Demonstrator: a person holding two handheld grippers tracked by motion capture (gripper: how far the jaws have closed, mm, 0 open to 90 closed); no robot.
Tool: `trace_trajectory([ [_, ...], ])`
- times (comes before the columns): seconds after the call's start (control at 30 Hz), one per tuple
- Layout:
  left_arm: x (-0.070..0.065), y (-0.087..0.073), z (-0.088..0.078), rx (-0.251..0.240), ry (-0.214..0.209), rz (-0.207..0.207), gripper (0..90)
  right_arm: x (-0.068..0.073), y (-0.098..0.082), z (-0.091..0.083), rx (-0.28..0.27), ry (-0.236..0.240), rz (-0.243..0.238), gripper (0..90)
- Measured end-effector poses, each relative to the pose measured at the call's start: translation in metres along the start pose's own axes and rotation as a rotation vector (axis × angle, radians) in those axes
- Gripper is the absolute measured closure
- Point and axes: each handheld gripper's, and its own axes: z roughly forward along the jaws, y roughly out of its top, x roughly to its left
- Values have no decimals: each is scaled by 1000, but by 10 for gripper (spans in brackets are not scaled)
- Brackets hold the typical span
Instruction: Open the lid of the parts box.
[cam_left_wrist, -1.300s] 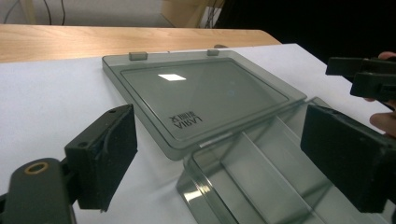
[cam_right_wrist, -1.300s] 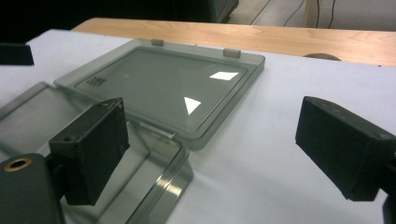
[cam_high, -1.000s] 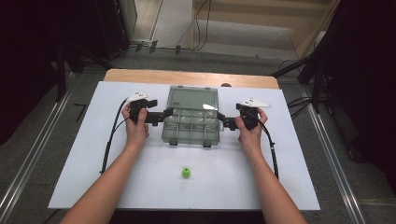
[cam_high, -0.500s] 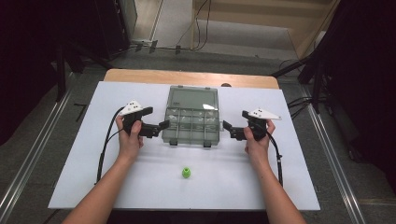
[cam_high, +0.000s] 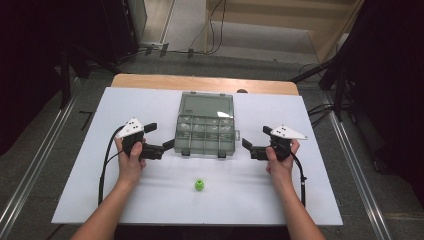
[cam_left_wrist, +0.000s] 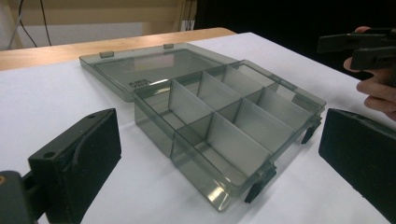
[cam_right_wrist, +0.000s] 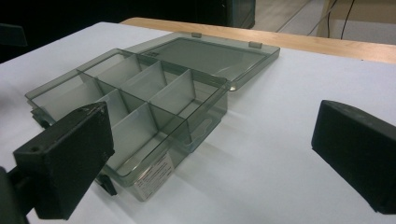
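Flanking the open compartment box (cam_high: 206, 131) with both claws spread and empty.

The box is seen at the middle of the white counter (cam_high: 80, 150), its lid laid flat behind it and its compartments empty. The left claw (cam_high: 167, 145) is held just beside the box's left front corner, the right claw (cam_high: 246, 145) near its right side; neither touches it. A small green piece (cam_high: 199, 185) lies apart, nearer the person. The light box is judged liable to slide or tilt if one wall is nudged.

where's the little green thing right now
In the high view the small green piece sits alone on the white table, near the person's edge, in front of the open compartment box and between the two forearms.
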Motion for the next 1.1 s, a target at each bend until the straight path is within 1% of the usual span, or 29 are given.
trace_trajectory([
  [0.03,0,-1,-2,2,-2,6,0,1,-1,-2,-4,0,-4,0],
  [0.07,-1,-2,-4,-3,-3,0,0,1,-2,-3,-8,3,-7,0],
  [0.1,-2,-4,-7,-9,-4,0,0,2,-3,-4,-6,5,-3,0],
  [0.17,-3,-6,-12,-13,3,2,0,3,-5,-7,-7,6,-10,0],
  [0.23,-3,-8,-17,-20,0,3,0,5,-8,-11,-5,12,0,0],
  [0.3,-4,-11,-22,-22,4,2,0,6,-9,-14,-8,11,-2,0],
  [0.37,-5,-13,-26,-33,1,-6,0,7,-10,-16,-14,17,-11,0],
  [0.47,-6,-16,-32,-39,-3,-7,0,9,-11,-20,-13,22,-13,0],
  [0.67,-10,-21,-42,-38,-1,8,0,15,-14,-29,-20,39,-25,0],
  [0.7,-10,-22,-44,-36,-1,10,0,15,-15,-30,-23,43,-19,0],
  [0.8,-11,-25,-49,-40,0,4,0,17,-18,-33,-18,45,-33,0],
  [0.83,-11,-27,-51,-40,0,5,0,18,-19,-35,-15,47,-29,0],
  [0.97,-13,-31,-57,-36,6,14,0,19,-22,-38,-17,59,-46,0],
  [1.0,-13,-32,-58,-39,7,12,0,20,-23,-39,-15,65,-44,0],
  [1.07,-12,-33,-61,-33,14,12,0,21,-24,-40,-18,83,-55,0],
  [1.1,-12,-34,-62,-40,14,10,0,22,-24,-41,-11,93,-52,0],
])
